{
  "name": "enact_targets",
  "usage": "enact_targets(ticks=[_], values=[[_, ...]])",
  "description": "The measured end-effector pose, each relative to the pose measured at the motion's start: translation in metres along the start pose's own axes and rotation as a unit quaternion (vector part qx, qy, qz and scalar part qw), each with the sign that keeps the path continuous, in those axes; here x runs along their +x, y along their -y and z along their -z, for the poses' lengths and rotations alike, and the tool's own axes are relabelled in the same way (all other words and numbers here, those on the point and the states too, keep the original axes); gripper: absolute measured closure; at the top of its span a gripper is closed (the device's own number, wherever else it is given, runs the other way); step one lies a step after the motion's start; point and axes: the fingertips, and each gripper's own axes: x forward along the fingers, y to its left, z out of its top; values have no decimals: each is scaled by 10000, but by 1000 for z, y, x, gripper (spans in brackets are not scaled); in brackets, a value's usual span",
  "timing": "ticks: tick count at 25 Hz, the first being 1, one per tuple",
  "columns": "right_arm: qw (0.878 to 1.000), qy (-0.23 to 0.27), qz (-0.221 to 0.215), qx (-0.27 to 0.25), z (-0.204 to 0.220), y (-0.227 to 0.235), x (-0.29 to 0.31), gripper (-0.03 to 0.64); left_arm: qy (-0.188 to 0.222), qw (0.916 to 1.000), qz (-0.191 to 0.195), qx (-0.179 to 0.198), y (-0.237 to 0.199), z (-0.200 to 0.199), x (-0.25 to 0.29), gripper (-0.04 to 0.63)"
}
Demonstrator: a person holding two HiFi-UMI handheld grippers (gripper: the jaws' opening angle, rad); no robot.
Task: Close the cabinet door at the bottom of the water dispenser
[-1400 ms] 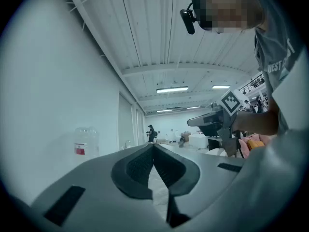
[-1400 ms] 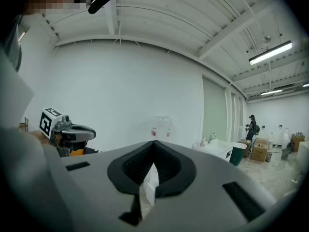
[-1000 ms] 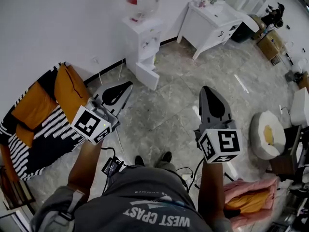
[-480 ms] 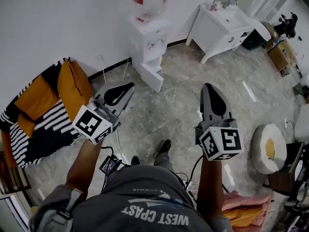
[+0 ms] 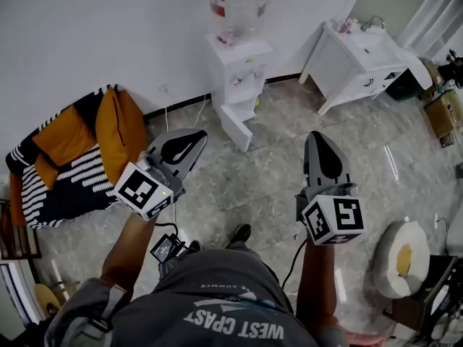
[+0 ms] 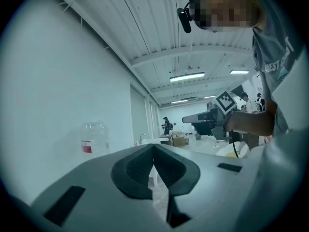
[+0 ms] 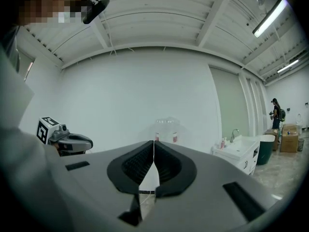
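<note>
Nearest, the person's left gripper (image 5: 198,133) and right gripper (image 5: 317,136) are held out level above the grey stone floor (image 5: 275,176), well apart from each other. Each has its jaws pressed together at the tips, with nothing between them. Beyond them, at the floor's far edge against the white wall (image 5: 108,27), stands the white water dispenser (image 5: 243,58). Its bottom cabinet door (image 5: 236,127) hangs open, swung out over the floor toward the person. A clear water bottle (image 5: 237,2) sits on top. An orange and striped sofa (image 5: 72,165) lies along the left edge, and a white washbasin cabinet (image 5: 362,60) stands at the far right.
</note>
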Motion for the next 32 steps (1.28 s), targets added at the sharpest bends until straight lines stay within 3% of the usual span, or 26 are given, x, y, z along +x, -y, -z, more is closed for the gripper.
enact_targets(ticks=[11, 17, 24, 32], values=[[9989, 64, -461, 95, 1, 64, 40, 589, -143, 9986, -504, 111, -3, -3, 57, 580], [9984, 91, -528, 190, 4, 90, 49, 589, -206, 9982, -539, 182, -2, -6, 85, 580], [9990, -68, -289, 321, 19, 120, 56, 589, -299, 9992, -258, 111, -9, 5, 126, 580], [9986, -183, 410, 282, 27, 163, 71, 589, -73, 9993, 368, 9, -35, 13, 194, 580]])
